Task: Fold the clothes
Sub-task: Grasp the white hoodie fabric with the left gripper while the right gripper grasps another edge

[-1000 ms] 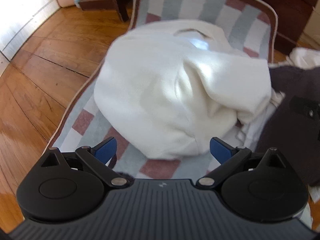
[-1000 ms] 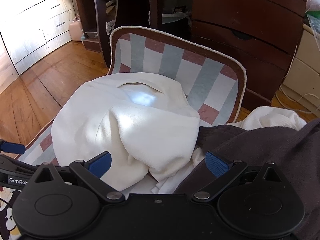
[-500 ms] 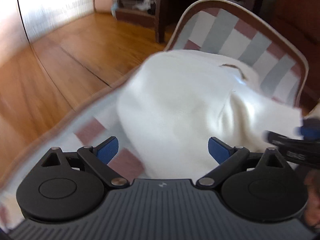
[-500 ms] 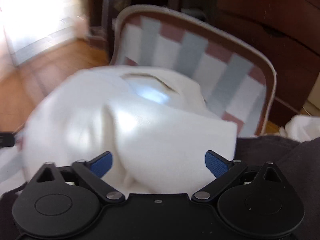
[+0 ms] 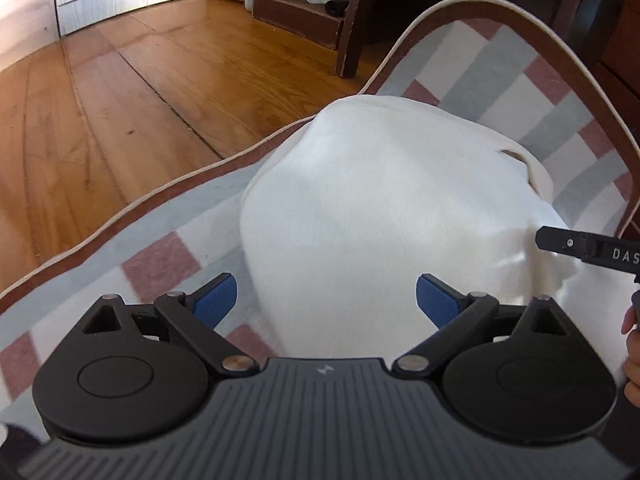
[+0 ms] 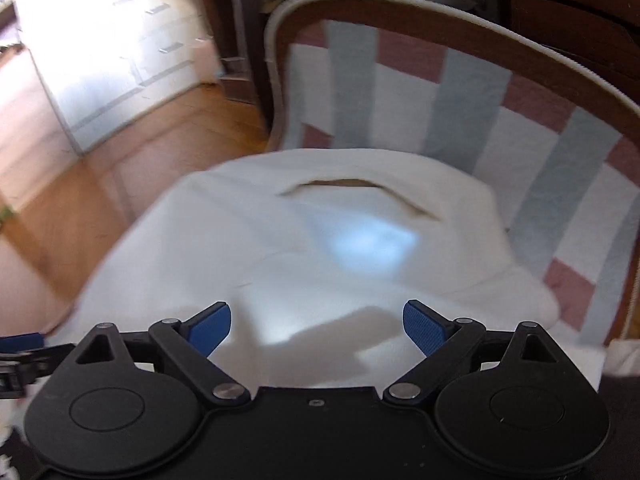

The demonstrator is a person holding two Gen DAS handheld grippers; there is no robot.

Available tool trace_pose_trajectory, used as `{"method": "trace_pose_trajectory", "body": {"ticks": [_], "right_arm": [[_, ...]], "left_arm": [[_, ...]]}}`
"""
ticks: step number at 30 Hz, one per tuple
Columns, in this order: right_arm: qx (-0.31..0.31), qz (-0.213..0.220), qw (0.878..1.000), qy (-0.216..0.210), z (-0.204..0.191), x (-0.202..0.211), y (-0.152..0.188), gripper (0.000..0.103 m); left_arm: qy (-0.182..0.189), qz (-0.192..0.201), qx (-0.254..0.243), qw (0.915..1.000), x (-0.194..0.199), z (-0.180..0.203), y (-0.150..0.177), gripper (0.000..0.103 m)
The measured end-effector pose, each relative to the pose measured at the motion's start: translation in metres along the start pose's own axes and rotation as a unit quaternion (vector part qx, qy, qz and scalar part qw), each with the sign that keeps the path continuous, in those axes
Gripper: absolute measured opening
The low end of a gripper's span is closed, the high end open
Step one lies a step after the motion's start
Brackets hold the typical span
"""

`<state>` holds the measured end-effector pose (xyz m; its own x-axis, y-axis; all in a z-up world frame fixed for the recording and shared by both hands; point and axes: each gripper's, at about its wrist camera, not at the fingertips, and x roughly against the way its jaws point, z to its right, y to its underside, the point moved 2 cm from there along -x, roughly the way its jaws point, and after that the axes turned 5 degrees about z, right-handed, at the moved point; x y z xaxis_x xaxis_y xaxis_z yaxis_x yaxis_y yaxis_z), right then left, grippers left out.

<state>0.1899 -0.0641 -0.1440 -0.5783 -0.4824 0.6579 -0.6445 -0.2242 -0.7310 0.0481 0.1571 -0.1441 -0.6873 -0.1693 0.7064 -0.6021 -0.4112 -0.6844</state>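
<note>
On the checked pink, grey and white blanket (image 5: 168, 264) lay a rumpled cream-white garment (image 5: 380, 208). Left gripper (image 5: 326, 300) and right gripper (image 6: 316, 324) hovered above it, jaws wide, narrowing slightly, holding nothing.

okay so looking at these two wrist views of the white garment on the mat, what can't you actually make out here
- White garment: near hem hidden by the left gripper body, left wrist view.
- Neck opening and checked mat: smeared by motion blur, right wrist view.
- Right gripper: the dark cloth beside it is cut off by the frame edge.

White garment (image 5: 384, 216) lies on checked blanket (image 5: 160, 264).
</note>
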Motion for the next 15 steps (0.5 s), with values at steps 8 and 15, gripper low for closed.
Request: {"method": "trace_pose_trajectory", "body": {"ticks": [8,15], "right_arm": [[-0.013,-0.017,1.0,-0.019,0.017,-0.034,0.015,0.093],[0.006,-0.013,0.997,-0.074,-0.003,0.007,0.025,0.029]], "left_arm": [[0.021,-0.04,-0.02,0.9988,-0.021,0.002,0.016,0.046],[0.072,-0.039,0.05,0.9954,-0.016,-0.01,0.021,0.046]]}}
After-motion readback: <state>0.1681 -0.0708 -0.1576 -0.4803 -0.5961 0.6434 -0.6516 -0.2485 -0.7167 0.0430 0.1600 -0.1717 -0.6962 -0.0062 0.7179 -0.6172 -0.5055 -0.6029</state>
